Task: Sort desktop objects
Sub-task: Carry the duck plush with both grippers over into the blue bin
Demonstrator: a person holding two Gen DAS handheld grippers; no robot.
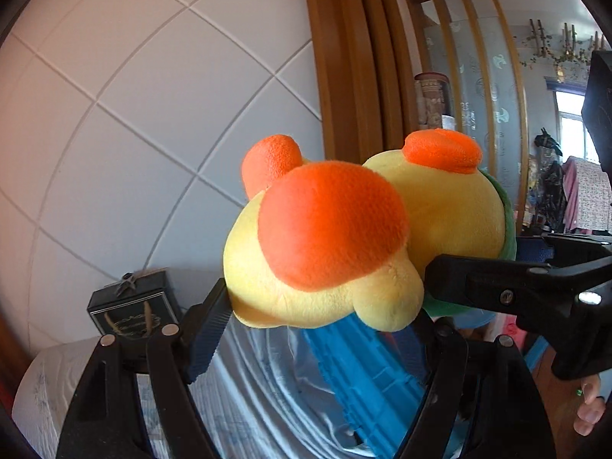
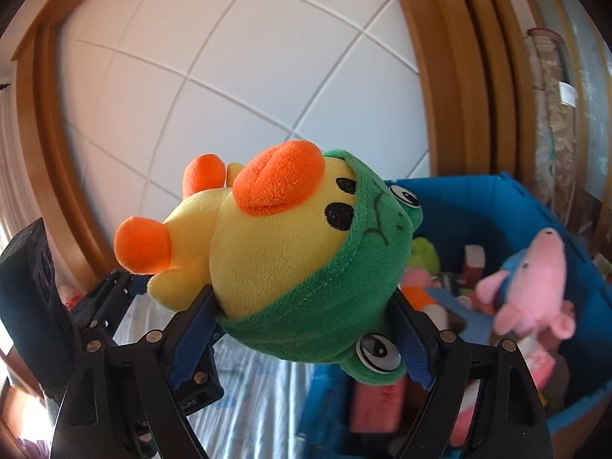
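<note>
Two grippers clamp the plush duck (image 2: pixel 275 237) above the blue bin (image 2: pixel 478 206).

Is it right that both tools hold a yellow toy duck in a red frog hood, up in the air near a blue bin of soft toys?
Not quite: the frog hood is green, not red, as the right wrist view shows. The rest holds: the left tool and right tool both grip the yellow toy duck near the blue bin of soft toys.
</note>
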